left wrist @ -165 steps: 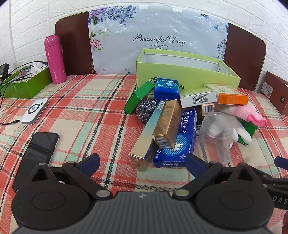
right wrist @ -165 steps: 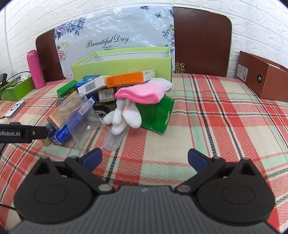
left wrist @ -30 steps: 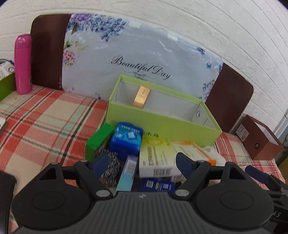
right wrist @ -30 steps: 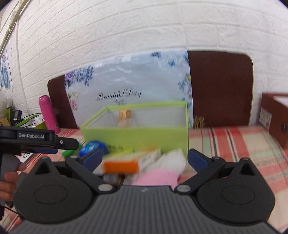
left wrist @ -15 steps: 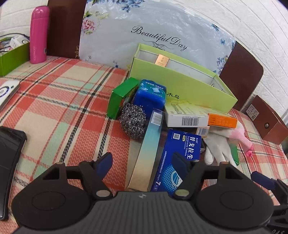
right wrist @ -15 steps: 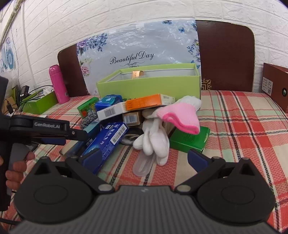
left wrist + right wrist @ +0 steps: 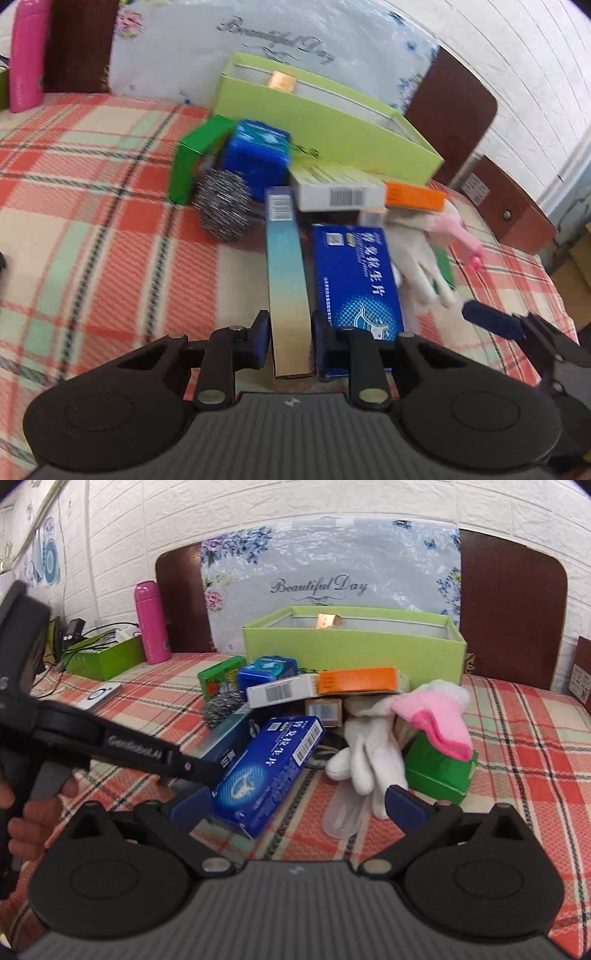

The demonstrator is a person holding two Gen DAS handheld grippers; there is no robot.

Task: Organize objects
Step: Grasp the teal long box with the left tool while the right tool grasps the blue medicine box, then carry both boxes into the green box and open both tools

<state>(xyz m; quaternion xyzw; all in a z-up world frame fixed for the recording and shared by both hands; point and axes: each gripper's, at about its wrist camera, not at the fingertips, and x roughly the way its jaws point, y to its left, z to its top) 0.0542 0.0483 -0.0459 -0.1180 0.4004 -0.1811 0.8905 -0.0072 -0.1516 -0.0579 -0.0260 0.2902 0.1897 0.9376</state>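
The left tongs (image 7: 290, 341) clench the near end of the long teal box (image 7: 286, 273), whose long axis runs toward 12 o'clock; the right tongs (image 7: 295, 805) hang released.

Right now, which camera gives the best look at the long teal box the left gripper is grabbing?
The left wrist view: the long teal box runs lengthwise between the left gripper fingers. The right wrist view shows only its side, partly behind that gripper.

White brick-pattern wall (image 7: 295, 509) behind. Dark brown headboard (image 7: 511, 609) against it, floral "Beautiful Day" sheet (image 7: 332, 579) propped in front. Red-green plaid cloth (image 7: 524, 716) covers surface. Bright, even light.
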